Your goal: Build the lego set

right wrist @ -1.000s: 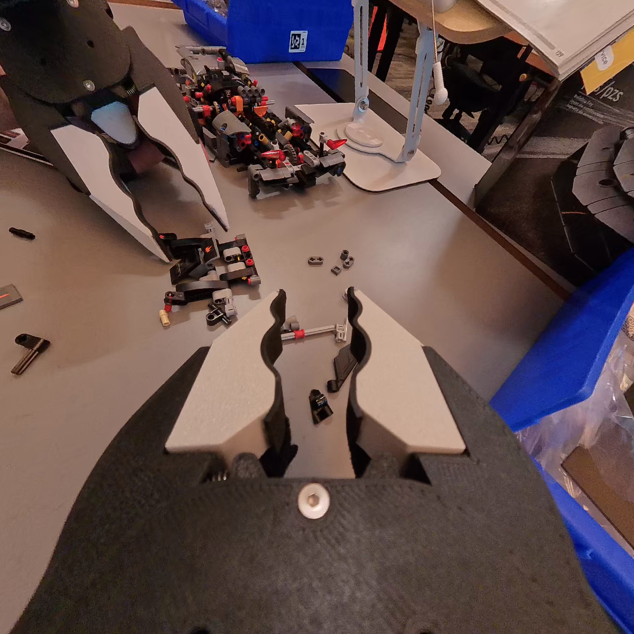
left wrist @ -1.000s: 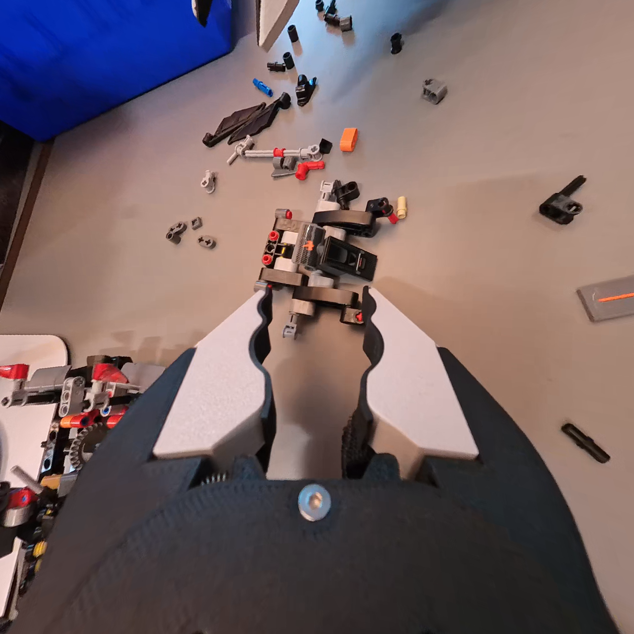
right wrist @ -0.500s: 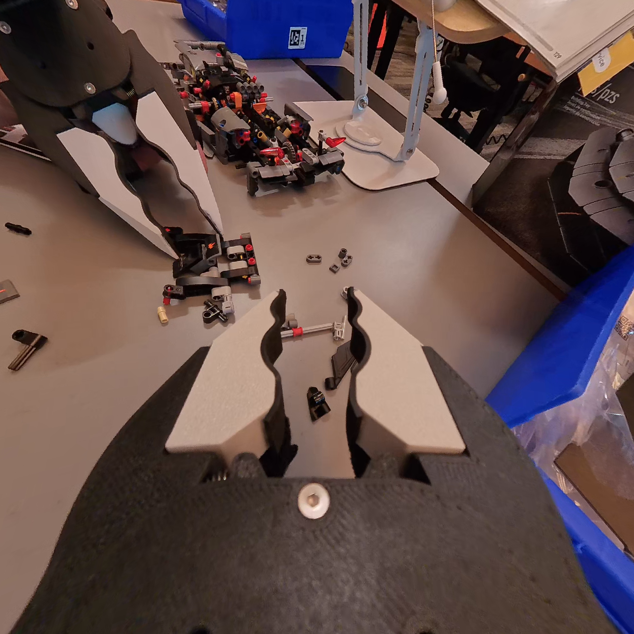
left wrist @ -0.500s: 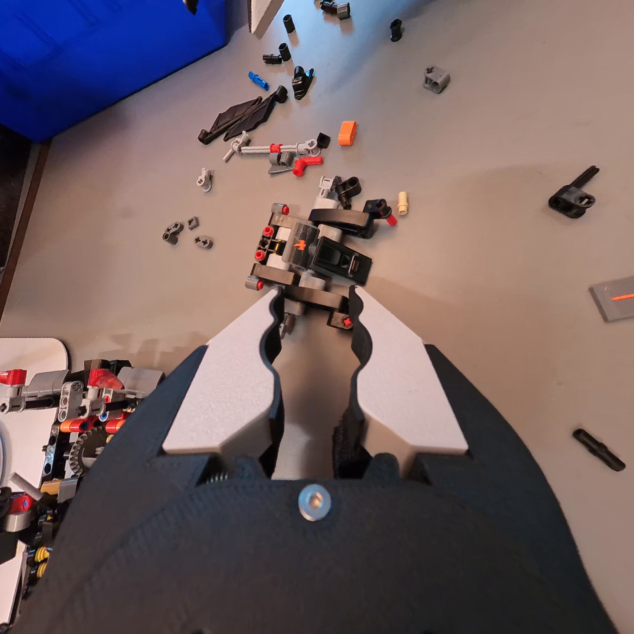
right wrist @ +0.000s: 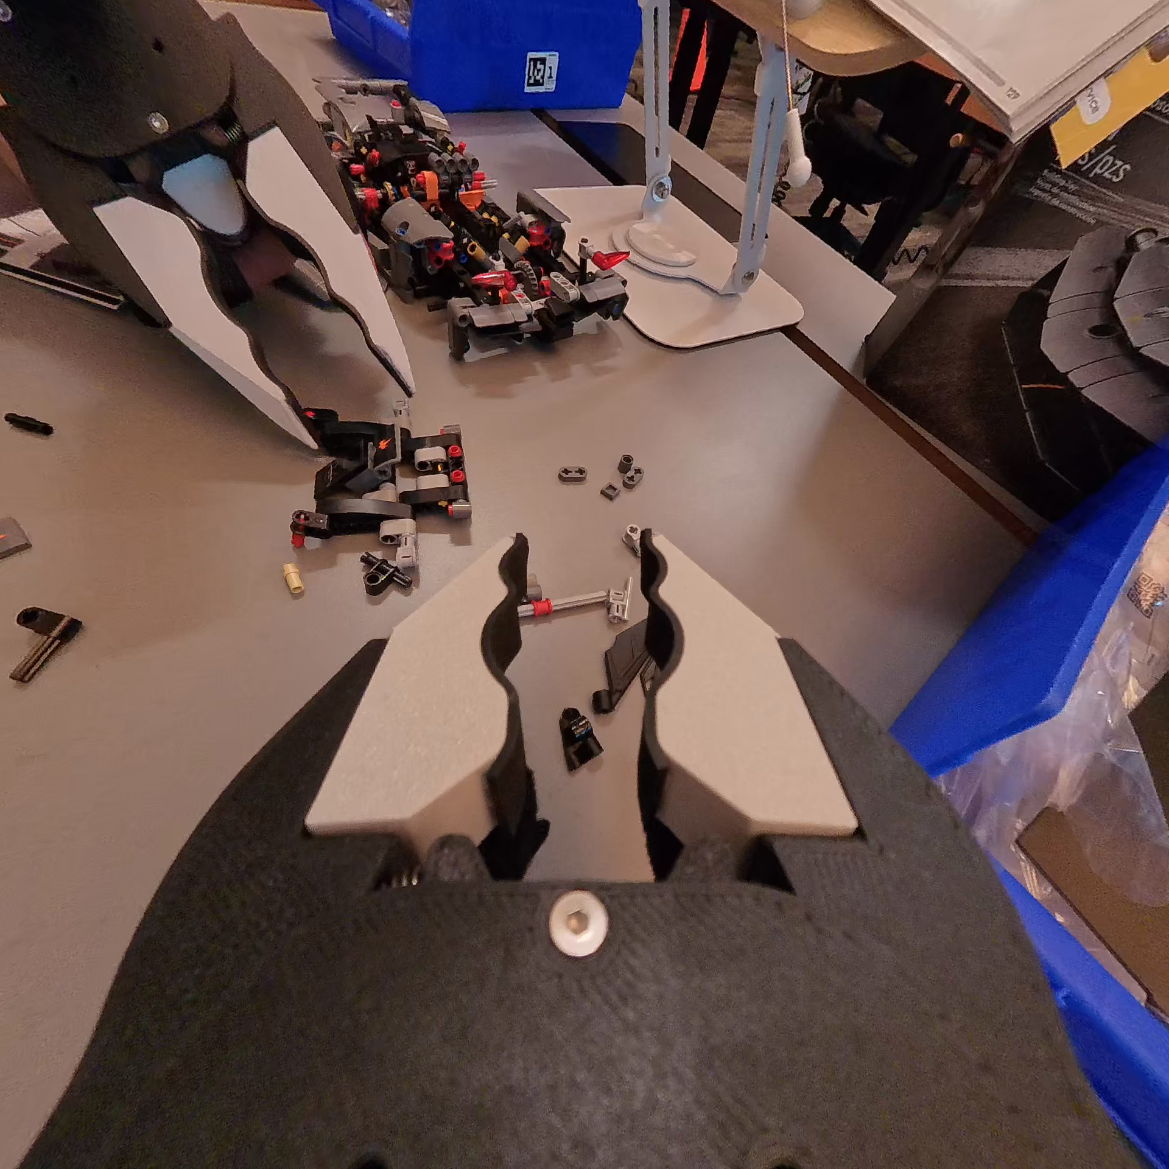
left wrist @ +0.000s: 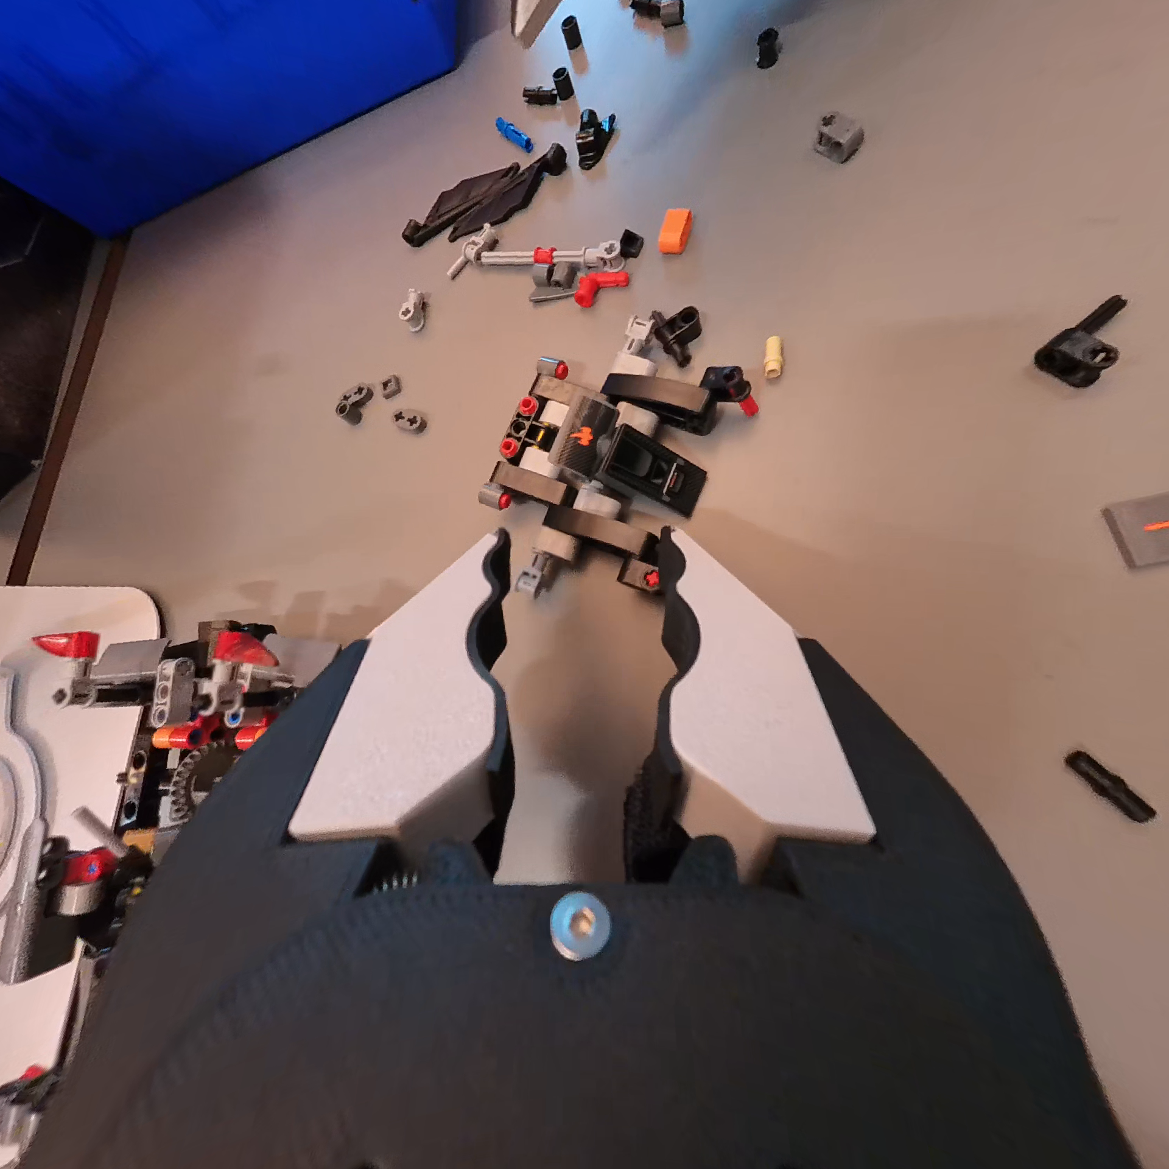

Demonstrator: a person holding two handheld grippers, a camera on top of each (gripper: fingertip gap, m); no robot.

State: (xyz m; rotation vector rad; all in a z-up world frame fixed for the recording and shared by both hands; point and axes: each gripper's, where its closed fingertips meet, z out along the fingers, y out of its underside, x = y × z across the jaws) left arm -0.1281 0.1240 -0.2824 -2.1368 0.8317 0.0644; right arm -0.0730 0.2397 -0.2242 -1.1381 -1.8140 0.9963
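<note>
here both tongs gape: left tongs (left wrist: pixel 583 549) straddle the subassembly's (left wrist: pixel 591 452) near edge, right tongs (right wrist: pixel 580 547) above bare table (right wrist: pixel 727 443).

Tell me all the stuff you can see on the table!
Small sub-assembly: one, black and grey with red pins, table middle, at the left tool's tips.
Big car chassis: one, many colours, far side by the white stand.
Grey axle with red bush: one, beyond the sub-assembly.
Orange piece: one, near the axle.
Tan pin: one, right of the sub-assembly.
Black panel: one, flat, near the blue bin.
Blue bin: one, table edge.
White stand: one, beside the chassis.
Left tool: open, tips around the sub-assembly's end.
Right tool: open, over loose pieces.
</note>
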